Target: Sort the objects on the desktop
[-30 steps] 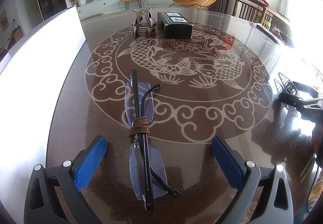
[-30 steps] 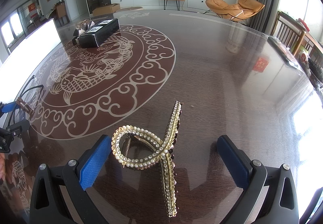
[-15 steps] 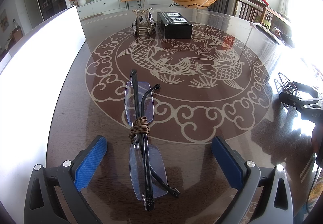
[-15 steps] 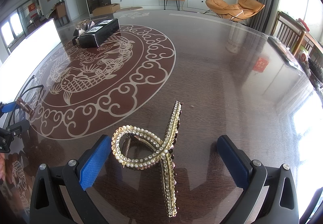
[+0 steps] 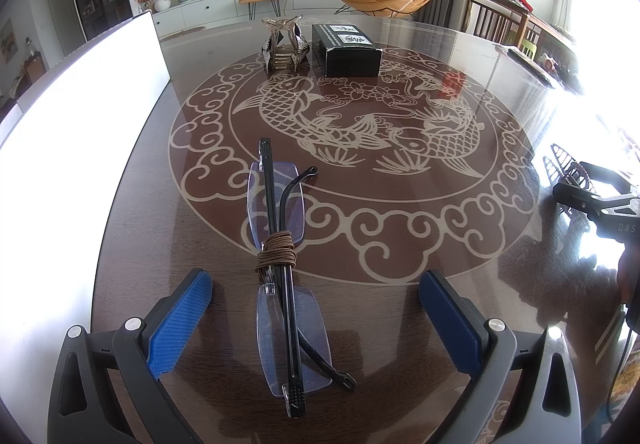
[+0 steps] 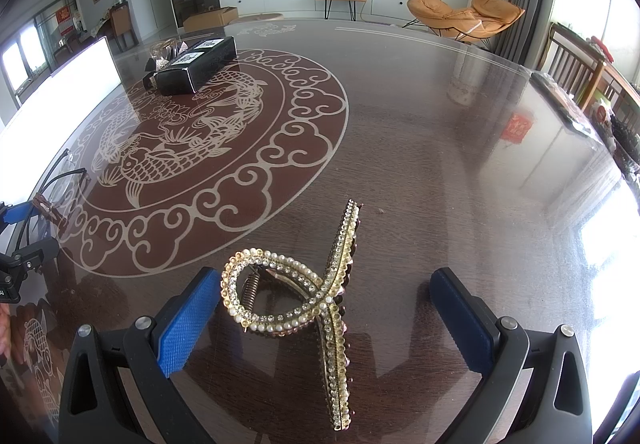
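Folded rimless glasses and pearl hair clip lie flat.

Your counter looked like dark wood under a glossy, glass-smooth finish that mirrored the window light, with a pale matt fish pattern set in it. The glasses had clear, shiny rimless lenses, thin black arms, and brown cord wound rough around the middle. The hair clip was gold-toned metal studded with pearls and glittering stones. Your fingers wore ribbed blue pads on matt black plastic. The box near the far edge looked like satin black card.
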`<state>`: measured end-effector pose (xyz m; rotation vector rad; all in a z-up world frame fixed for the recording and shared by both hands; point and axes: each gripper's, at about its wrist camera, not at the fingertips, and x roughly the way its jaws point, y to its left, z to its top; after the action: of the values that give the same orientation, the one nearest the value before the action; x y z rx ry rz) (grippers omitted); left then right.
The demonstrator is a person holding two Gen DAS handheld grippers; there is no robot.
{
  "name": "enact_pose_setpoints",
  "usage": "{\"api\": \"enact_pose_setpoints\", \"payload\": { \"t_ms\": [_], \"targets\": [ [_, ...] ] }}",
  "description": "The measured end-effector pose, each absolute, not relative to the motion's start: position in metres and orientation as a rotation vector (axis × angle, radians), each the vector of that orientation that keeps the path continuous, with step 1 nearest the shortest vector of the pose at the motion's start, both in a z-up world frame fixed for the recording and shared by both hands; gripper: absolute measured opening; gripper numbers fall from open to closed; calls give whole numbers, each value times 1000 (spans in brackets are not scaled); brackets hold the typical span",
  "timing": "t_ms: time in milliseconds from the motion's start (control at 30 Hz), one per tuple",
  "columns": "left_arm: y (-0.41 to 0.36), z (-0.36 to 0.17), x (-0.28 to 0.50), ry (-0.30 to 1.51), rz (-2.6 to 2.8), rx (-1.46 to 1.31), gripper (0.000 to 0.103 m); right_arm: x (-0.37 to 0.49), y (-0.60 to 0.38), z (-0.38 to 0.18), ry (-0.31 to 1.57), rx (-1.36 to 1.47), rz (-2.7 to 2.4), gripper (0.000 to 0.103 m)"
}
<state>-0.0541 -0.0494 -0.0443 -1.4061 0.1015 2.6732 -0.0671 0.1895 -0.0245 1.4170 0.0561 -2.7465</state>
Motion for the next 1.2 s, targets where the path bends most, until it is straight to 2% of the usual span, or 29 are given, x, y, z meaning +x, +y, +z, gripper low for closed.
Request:
{"api": "enact_pose_setpoints", "payload": {
  "t_ms": [633, 800, 867, 900, 933, 1000, 1100, 1200],
  "targets": [
    [-50, -44, -54, 102, 2673, -1406, 103, -67, 190, -24, 56, 1417, -2747, 103],
    [-51, -42, -60, 149, 2579, -1455, 103, -67, 190, -24, 56, 1417, -2747, 103],
    [-56, -38, -59, 153, 2601, -1428, 86, -67, 190, -24, 56, 1417, -2747, 103],
    [-58, -35, -59, 144, 2608, -1416, 68, -67, 190, -24, 56, 1417, -2747, 103],
    [-61, -32, -59, 142, 2615, -1415, 44, -67, 190, -24, 56, 1417, -2747, 103],
    [-68, -28, -58, 73, 2592, -1415, 15, -67, 190, -24, 56, 1417, -2747, 103],
    [-76, -24, -50, 35, 2601, -1385, 12, -67, 194, -22, 69, 1462, -2695, 103],
    [-78, -22, -40, 17, 2600, -1353, 12, -65, 215, -11, -106, 1519, -2600, 103]
  ]
}}
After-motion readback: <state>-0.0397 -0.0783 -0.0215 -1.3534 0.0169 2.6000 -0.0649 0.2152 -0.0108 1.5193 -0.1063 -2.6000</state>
